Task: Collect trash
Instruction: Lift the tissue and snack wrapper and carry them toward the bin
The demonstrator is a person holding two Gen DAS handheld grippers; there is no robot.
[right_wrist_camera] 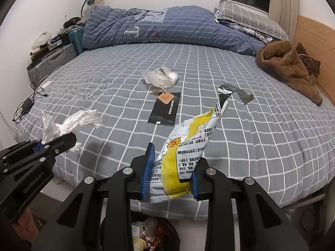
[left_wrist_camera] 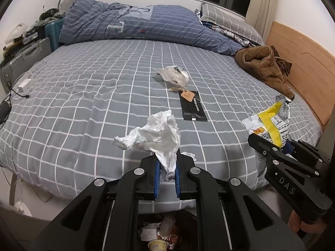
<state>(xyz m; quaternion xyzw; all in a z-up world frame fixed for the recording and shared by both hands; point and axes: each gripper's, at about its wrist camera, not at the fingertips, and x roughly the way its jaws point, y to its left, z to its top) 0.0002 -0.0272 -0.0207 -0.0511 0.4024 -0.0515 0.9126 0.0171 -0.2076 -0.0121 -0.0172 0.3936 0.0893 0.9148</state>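
Note:
My left gripper (left_wrist_camera: 167, 167) is shut on a crumpled white tissue (left_wrist_camera: 155, 133), held above the near edge of the bed; it shows at the left of the right wrist view (right_wrist_camera: 69, 123). My right gripper (right_wrist_camera: 170, 173) is shut on a yellow-and-white snack wrapper (right_wrist_camera: 188, 146), also seen in the left wrist view (left_wrist_camera: 270, 123). A trash bin (left_wrist_camera: 161, 232) with rubbish sits on the floor below both grippers (right_wrist_camera: 150, 234). On the grey checked bed lie a clear plastic bag (left_wrist_camera: 173, 75), a tan tag (left_wrist_camera: 187, 95) and a black flat packet (left_wrist_camera: 192, 108).
A blue quilt (left_wrist_camera: 136, 23) and pillows (left_wrist_camera: 228, 21) lie at the far side. A brown fleece garment (left_wrist_camera: 263, 67) lies by the wooden headboard (left_wrist_camera: 303, 62). A white charger and cables (left_wrist_camera: 23, 85) sit at the bed's left edge, with suitcases (left_wrist_camera: 23, 58) beyond.

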